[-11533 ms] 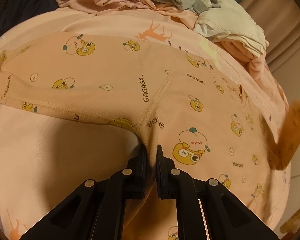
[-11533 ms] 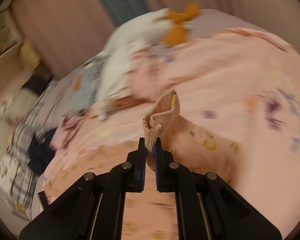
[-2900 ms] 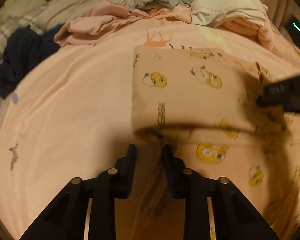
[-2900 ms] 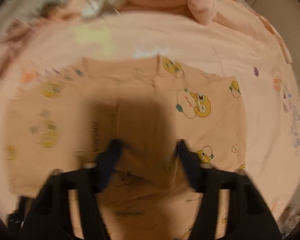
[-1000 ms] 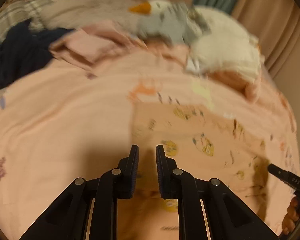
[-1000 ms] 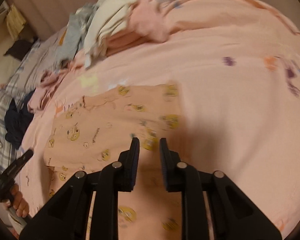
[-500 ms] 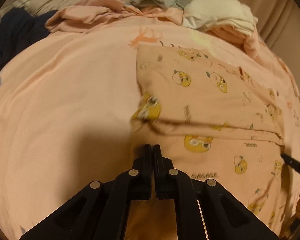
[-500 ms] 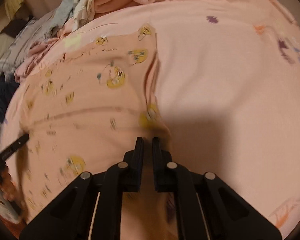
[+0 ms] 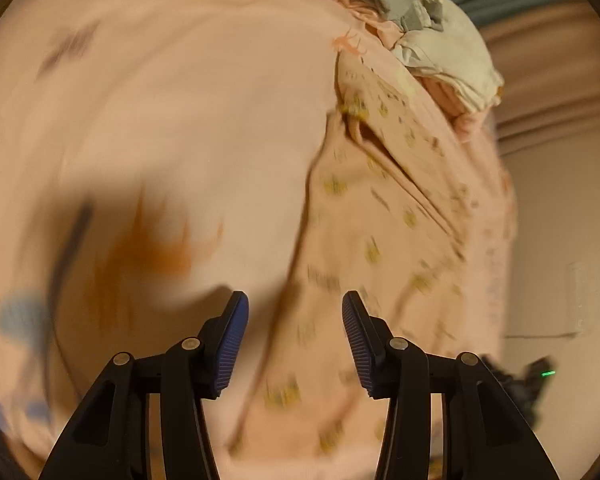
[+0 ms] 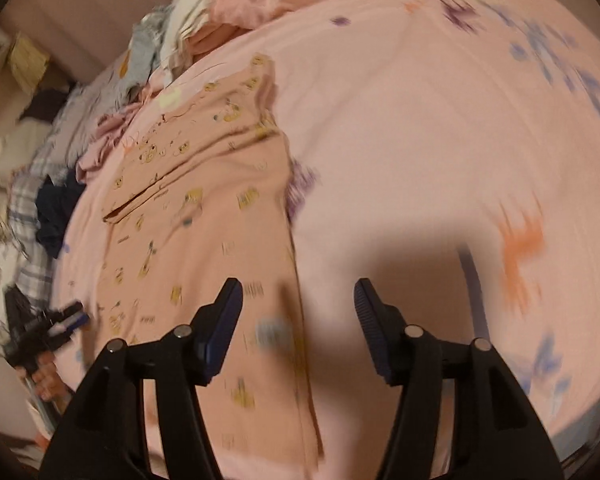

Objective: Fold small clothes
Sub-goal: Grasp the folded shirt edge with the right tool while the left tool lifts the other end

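Lying flat on bedsheet (image 10: 400,128), folded garment (image 10: 204,208), left gripper (image 9: 295,338) and right gripper (image 10: 299,322) spread, seemingly holding nothing

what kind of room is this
Most likely a bedroom: a pink printed sheet covers a bed, a laundry pile sits at its far end, and curtains hang behind.

Matt printed cotton garment (image 10: 204,208), smooth pink bedsheet (image 10: 400,128), ribbed blue pads (image 9: 233,336)
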